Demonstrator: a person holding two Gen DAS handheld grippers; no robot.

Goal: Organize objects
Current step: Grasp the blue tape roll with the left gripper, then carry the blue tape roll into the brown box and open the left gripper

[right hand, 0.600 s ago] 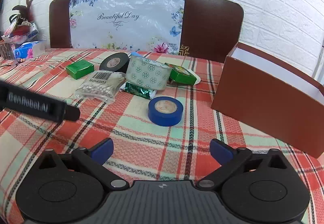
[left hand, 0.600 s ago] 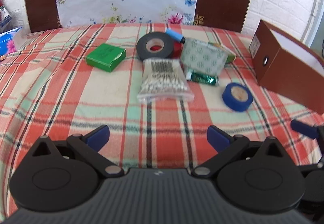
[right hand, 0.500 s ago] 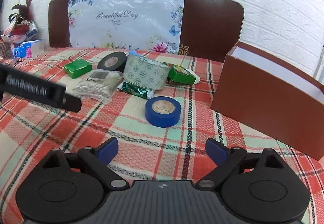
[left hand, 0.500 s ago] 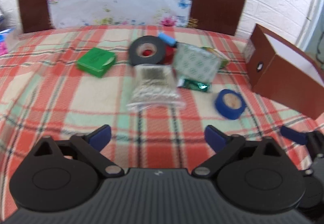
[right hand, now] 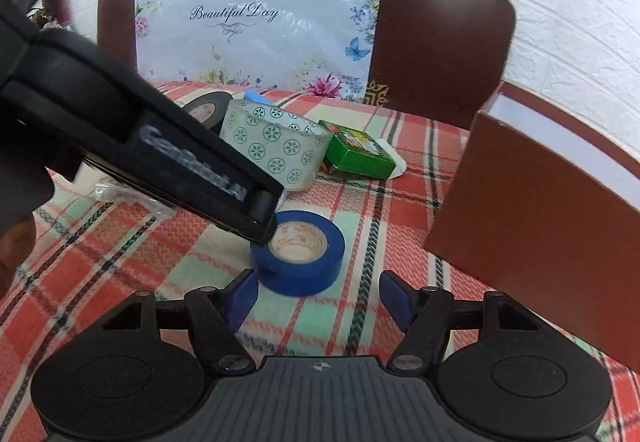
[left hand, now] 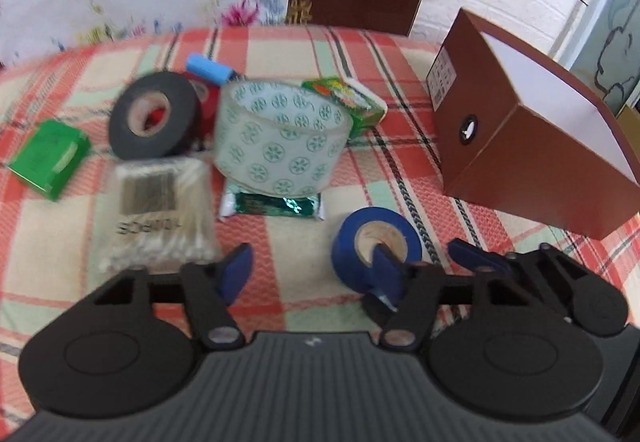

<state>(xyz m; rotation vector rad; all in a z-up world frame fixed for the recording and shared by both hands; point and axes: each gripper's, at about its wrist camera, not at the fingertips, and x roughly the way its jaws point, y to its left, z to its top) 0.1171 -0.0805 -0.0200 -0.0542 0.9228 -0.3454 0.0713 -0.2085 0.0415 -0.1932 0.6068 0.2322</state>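
A blue tape roll lies flat on the plaid tablecloth; it also shows in the right wrist view. My left gripper is open, its right finger over the roll's hole. My right gripper is open just in front of the roll; the left gripper's body crosses that view. Behind lie a patterned clear tape roll, a black tape roll, a cotton swab bag, a green foil packet and green boxes.
An open brown box stands on the table at the right, close to the blue roll; it shows in the right wrist view too. A chair with a floral plastic cover stands behind the table. A small blue item lies behind the black tape.
Both grippers have moved forward toward the blue tape roll. The left gripper swung right and now has one finger over the roll's hole. Both stay open.
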